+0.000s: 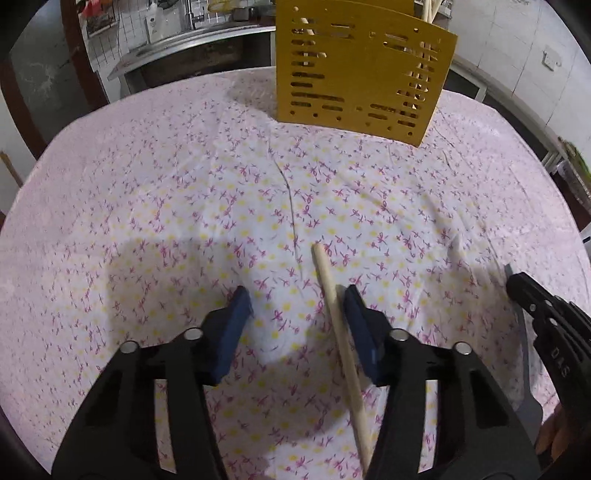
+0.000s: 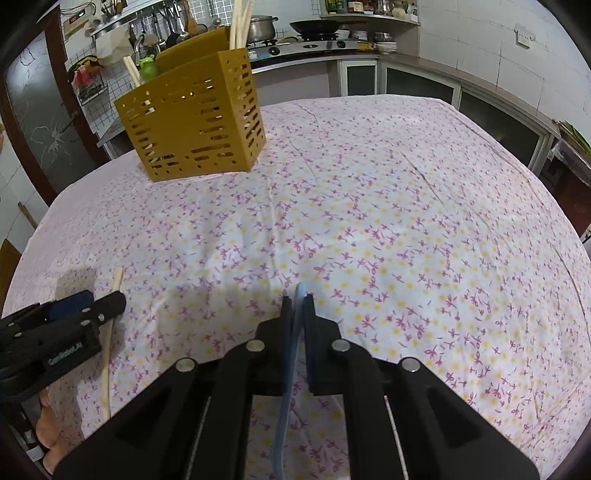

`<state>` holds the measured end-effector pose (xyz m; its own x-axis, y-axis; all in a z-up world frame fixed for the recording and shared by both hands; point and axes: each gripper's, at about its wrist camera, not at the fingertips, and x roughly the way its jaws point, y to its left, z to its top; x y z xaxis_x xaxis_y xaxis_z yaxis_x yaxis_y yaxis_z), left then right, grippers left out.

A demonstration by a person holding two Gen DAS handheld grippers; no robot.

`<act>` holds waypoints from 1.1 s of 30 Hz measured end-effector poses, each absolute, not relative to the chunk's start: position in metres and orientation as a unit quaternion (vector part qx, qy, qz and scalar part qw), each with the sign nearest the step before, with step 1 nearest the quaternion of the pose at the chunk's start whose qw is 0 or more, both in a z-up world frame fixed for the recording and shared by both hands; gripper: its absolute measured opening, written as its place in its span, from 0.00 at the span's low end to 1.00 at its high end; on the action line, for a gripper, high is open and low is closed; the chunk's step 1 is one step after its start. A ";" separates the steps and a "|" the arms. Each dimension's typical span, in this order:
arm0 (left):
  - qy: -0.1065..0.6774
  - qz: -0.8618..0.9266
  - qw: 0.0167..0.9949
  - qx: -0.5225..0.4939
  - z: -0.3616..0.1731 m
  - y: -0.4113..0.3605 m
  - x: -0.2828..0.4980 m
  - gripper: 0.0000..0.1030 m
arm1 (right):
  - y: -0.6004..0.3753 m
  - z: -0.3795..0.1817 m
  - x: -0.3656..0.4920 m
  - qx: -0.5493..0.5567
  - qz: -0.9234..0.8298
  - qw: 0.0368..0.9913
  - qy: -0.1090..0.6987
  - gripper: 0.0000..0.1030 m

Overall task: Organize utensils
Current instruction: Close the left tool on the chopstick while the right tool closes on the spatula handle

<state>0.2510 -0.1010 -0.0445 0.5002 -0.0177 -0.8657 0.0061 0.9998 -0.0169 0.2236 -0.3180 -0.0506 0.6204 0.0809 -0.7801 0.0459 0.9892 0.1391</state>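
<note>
A yellow slotted utensil holder [image 1: 362, 70] stands at the far side of the table, with several chopsticks in it; it also shows in the right wrist view [image 2: 195, 118]. A wooden chopstick [image 1: 343, 347] lies on the cloth between my left gripper's fingers, close to the right pad [image 1: 360, 328]. My left gripper [image 1: 297, 314] is open around it, low over the cloth. My right gripper [image 2: 297, 302] is shut on a light blue utensil handle [image 2: 291, 354], held above the cloth. The left gripper [image 2: 88, 306] and the chopstick [image 2: 109, 343] show at left in the right wrist view.
A floral tablecloth [image 2: 369, 221] covers the table. Behind it are a kitchen counter with a stove and pots [image 2: 314, 33], a sink area with hanging tools [image 2: 155, 33], and a door [image 2: 33, 110] at left. The right gripper [image 1: 546, 321] shows at the right edge in the left wrist view.
</note>
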 end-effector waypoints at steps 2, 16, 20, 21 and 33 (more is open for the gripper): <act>0.498 -0.010 0.867 0.011 -0.044 -0.108 0.255 0.28 | -0.317 -0.051 0.224 0.072 0.010 0.897 0.436 0.06; 0.513 -0.075 0.854 -0.034 -0.032 -0.081 0.263 0.05 | -0.312 -0.041 0.220 0.092 0.041 0.897 0.431 0.06; 0.503 -0.083 0.860 -0.029 -0.025 -0.078 0.257 0.05 | -0.306 -0.040 0.220 0.089 0.048 0.897 0.430 0.06; 0.501 -0.085 0.861 -0.028 -0.023 -0.077 0.256 0.05 | -0.304 -0.039 0.220 0.089 0.052 0.897 0.431 0.06; 0.499 -0.095 0.861 -0.037 -0.012 -0.055 0.251 0.00 | -0.293 -0.041 0.227 0.090 0.066 0.892 0.437 0.06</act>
